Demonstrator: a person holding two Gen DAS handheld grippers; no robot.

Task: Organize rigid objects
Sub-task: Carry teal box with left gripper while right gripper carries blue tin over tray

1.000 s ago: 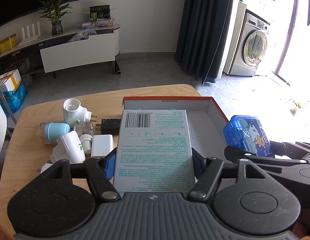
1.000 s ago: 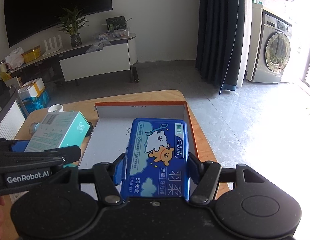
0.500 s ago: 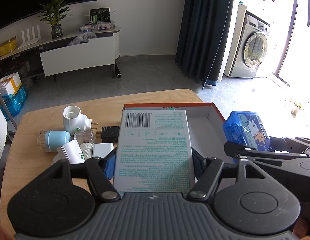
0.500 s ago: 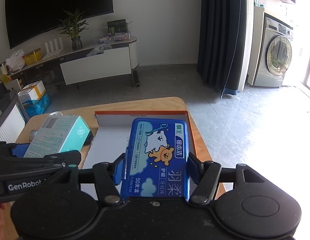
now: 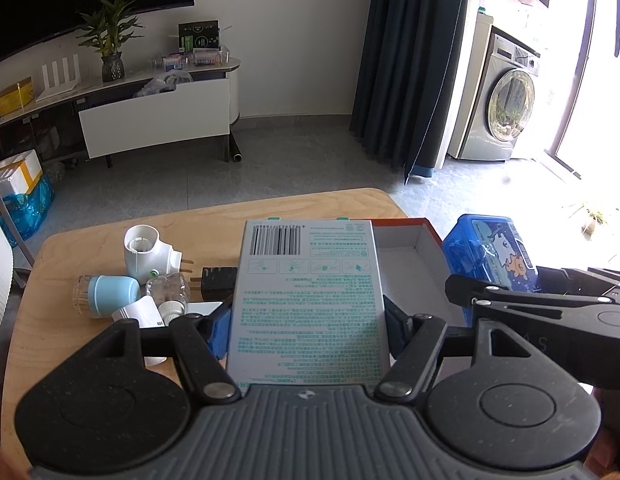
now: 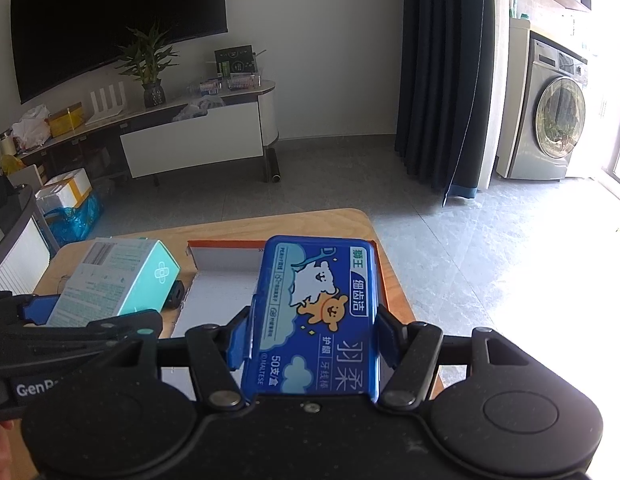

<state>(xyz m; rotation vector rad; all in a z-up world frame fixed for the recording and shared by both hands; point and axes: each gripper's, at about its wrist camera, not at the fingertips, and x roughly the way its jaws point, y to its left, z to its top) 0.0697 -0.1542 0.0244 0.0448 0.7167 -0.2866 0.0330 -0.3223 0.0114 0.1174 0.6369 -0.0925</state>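
Observation:
My left gripper (image 5: 308, 332) is shut on a white and teal carton (image 5: 308, 300) with a barcode, held above the table's middle; it also shows in the right wrist view (image 6: 114, 280). My right gripper (image 6: 312, 340) is shut on a blue dental floss box (image 6: 318, 316), also seen in the left wrist view (image 5: 490, 252), held above an open cardboard box with an orange rim (image 6: 226, 268). The cardboard box's right corner shows in the left wrist view (image 5: 410, 240).
On the wooden table (image 5: 214, 224) left of the carton lie a white plug-in device (image 5: 144, 250), a blue-capped jar (image 5: 104, 294), a small clear bottle (image 5: 168, 288), a black adapter (image 5: 218, 282) and white adapters. The table's far edge is close behind the box.
Both grippers have risen and drawn back with their loads. The cardboard box and the table items now sit lower and smaller in both views.

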